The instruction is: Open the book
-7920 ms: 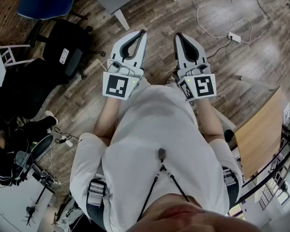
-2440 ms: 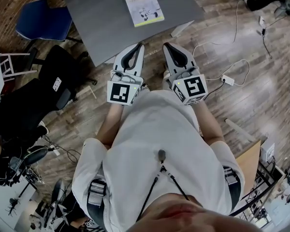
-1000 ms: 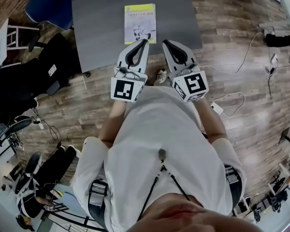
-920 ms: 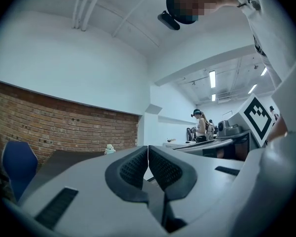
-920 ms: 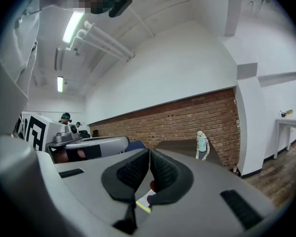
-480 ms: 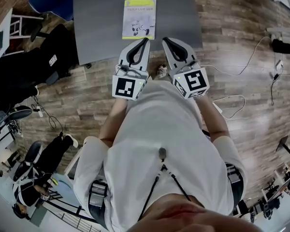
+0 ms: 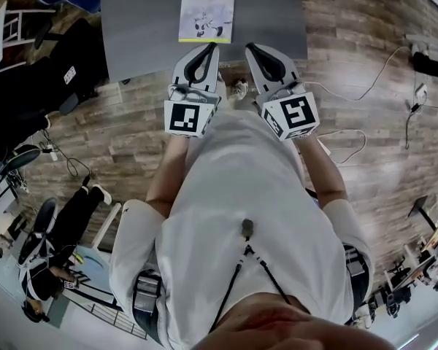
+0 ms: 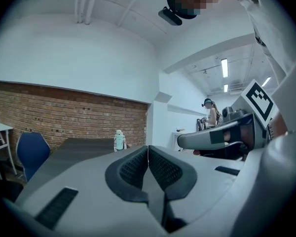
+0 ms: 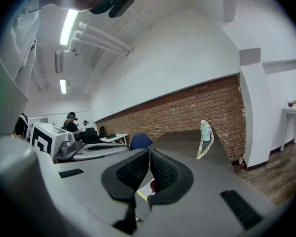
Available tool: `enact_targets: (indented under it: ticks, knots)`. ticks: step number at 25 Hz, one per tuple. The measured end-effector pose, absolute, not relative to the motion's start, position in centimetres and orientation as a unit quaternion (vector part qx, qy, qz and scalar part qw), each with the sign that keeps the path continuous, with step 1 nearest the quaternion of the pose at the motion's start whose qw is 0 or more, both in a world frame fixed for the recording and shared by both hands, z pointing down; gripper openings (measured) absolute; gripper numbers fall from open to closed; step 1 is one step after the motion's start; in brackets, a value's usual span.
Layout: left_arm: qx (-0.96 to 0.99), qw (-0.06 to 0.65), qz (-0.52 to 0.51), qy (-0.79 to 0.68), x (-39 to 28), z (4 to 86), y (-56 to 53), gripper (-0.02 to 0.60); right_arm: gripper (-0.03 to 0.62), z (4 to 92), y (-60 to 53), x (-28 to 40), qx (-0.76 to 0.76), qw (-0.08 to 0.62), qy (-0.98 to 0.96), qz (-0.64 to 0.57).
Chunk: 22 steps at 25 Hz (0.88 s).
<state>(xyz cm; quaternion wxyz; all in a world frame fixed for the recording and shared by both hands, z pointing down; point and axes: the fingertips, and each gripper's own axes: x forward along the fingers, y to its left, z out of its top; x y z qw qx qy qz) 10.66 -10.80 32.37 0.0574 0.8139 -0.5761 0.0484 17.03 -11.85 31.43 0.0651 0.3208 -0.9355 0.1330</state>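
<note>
The book (image 7: 206, 9) lies shut on the grey table (image 7: 139, 20), close to its near edge. The left gripper (image 7: 206, 49) and the right gripper (image 7: 252, 49) are side by side, just on the near side of the book. Each has its jaws pressed together with nothing in them. A small bottle (image 8: 119, 140) stands at the far end of the table.

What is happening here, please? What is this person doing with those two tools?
A person stands at a grey table with a two-jaw gripper in each hand. The left gripper and the right gripper are both shut and empty, and they point toward the near edge of the table. A book with a yellow-green cover lies closed on the table just beyond them. Neither gripper touches it, so the opening has not yet begun.
</note>
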Motion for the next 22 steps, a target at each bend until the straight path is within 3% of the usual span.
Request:
enact_targets:
  ticks: [10,22]
  knots:
    - [0.812,0.061,0.042,-0.579,9.8,35.5,-15.1,0.025,0.038,33.6,-14.6,16.7,0.331,0.082,-0.928,0.148]
    - [0.825,0.116,0.113,-0.542,9.8,43.2,-17.3,0.025,0.038,37.7,-17.4,14.9,0.343,0.098,-0.916,0.183]
